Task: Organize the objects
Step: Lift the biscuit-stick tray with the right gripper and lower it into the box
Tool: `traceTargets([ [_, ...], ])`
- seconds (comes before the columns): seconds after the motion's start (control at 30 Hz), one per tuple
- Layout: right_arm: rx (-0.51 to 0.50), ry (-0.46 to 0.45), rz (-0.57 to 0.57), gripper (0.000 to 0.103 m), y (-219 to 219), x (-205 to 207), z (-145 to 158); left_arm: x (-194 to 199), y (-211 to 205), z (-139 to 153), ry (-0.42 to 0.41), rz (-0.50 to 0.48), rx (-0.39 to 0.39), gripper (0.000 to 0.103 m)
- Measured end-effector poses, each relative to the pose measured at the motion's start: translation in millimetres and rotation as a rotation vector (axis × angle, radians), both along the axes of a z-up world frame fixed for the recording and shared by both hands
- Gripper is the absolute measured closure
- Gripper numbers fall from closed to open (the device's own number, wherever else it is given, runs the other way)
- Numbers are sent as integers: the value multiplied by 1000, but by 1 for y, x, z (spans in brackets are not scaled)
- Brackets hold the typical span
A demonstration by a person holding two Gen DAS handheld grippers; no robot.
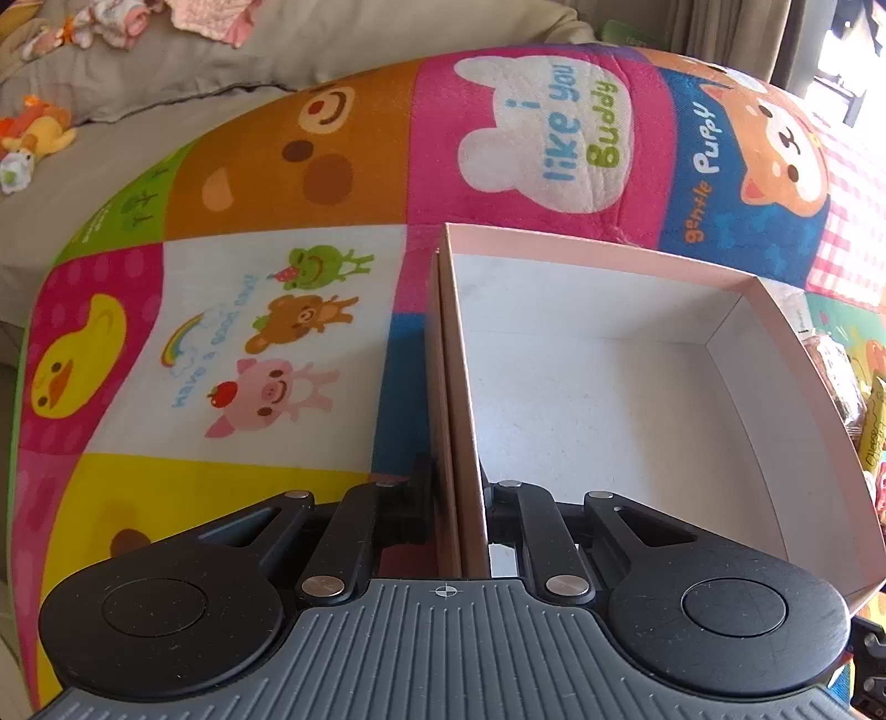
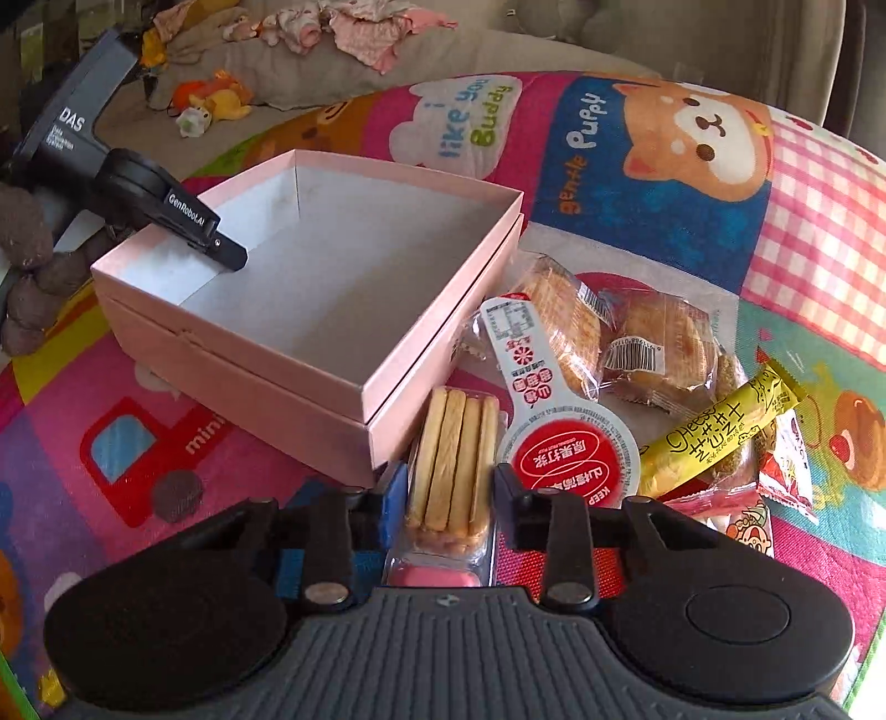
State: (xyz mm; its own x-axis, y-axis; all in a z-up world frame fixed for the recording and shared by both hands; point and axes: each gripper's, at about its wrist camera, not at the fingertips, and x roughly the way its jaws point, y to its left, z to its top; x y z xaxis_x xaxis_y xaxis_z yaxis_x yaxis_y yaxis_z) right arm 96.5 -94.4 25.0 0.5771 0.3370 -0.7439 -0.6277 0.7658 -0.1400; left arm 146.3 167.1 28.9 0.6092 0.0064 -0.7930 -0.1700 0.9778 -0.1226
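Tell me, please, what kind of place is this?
Probably a home living room or child's play corner: a colourful cartoon play mat, soft toys and baby clothes on a grey cushion behind, and packaged snacks beside a pink box.

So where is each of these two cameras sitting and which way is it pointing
Left wrist: rides the left gripper, looking down along its fingers, clamped on the near wall of the open pink cardboard box.
Right wrist: rides the right gripper, looking down at a clear pack of biscuit sticks between its fingers; the left gripper shows too.
Shared: the box and the colourful cartoon play mat.
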Motion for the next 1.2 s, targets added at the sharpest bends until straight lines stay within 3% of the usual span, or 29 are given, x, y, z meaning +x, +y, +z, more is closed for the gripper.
traceTargets([
  [0.37, 78, 138, -172, 71, -50, -38, 14, -15, -8, 0, -20, -34, -19, 88],
  [0.57, 194, 108, -198, 71, -67, -61, 78, -16, -8, 2, -24, -29, -24, 88],
  [0.77, 412, 116, -166, 71, -24, -20, 139, -18, -7, 1, -31, -21, -43, 88],
  [0.9, 546, 203, -172, 66, 37, 36, 134, -17, -7, 2, -31, -22, -48, 88],
  [1.0, 487, 166, -190, 66, 73, 56, 120, -17, -5, 2, -27, -24, -53, 88],
  [1.1, 461, 139, -194, 65, 65, 57, 109, -18, -3, 1, -30, -36, -65, 87],
  [1.2, 449, 69, -227, 59, 25, 40, 102, -17, -3, 1, -31, -41, -71, 87],
])
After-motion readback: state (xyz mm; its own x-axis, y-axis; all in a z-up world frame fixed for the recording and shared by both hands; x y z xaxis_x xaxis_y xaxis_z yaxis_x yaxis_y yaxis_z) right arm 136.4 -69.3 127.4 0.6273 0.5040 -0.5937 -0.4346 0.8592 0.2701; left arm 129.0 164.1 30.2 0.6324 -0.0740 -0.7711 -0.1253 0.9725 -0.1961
